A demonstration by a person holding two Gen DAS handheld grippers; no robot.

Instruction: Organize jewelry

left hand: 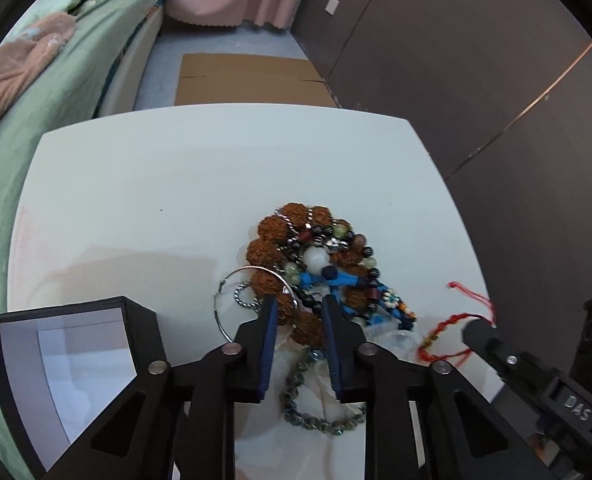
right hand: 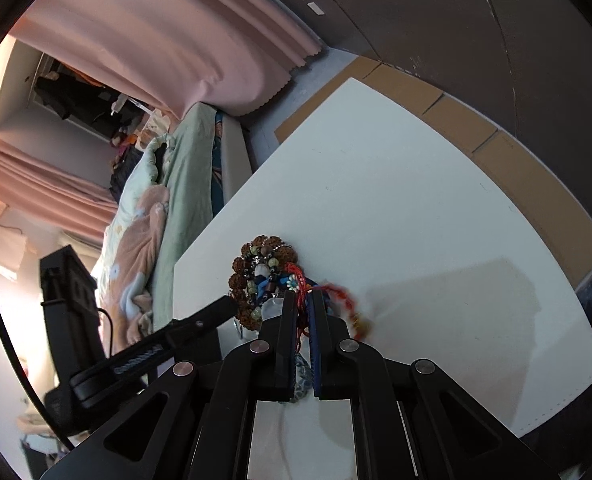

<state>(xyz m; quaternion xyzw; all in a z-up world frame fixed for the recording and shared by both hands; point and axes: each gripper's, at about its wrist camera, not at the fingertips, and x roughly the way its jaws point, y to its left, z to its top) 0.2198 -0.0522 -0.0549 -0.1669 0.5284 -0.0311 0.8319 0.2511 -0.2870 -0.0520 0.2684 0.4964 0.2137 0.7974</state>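
A tangled pile of jewelry lies on the white table: brown seed-bead bracelets, dark and green bead strands, a blue cord, a silver hoop. My left gripper hovers open over the pile's near edge, jaws either side of brown beads. A grey bead strand lies below it. My right gripper is shut on a red string bracelet, which trails right, blurred; it shows in the left wrist view too. The pile sits just ahead of it.
An open black box with a pale lining stands on the table at the near left. A bed with green bedding runs along the left. Flat cardboard lies on the floor beyond the table. A dark wall is to the right.
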